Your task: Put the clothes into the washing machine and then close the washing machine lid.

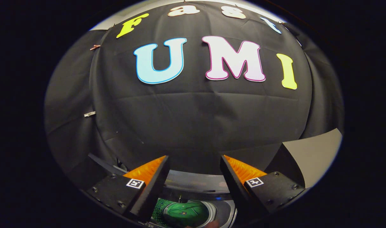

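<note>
One green garment (184, 213) lies inside the round drum opening of one washing machine (212, 211), low between the two fingers and below their tips. The cloth is dark green with a mottled lighter patch at its left; it looks bunched into a rounded heap, though so little of it is seen that its shape is hard to judge. A pale ring rims the drum around it, and a curved grey band of the machine's top (196, 180) runs across just beyond.

The gripper (194, 160) has its two fingers spread wide apart, with nothing between them; each carries one small square marker. Beyond them hangs the black cloth wall (193, 120), with two small clips (89, 114) at its left. One grey panel (310, 155) stands beside the right finger.
</note>
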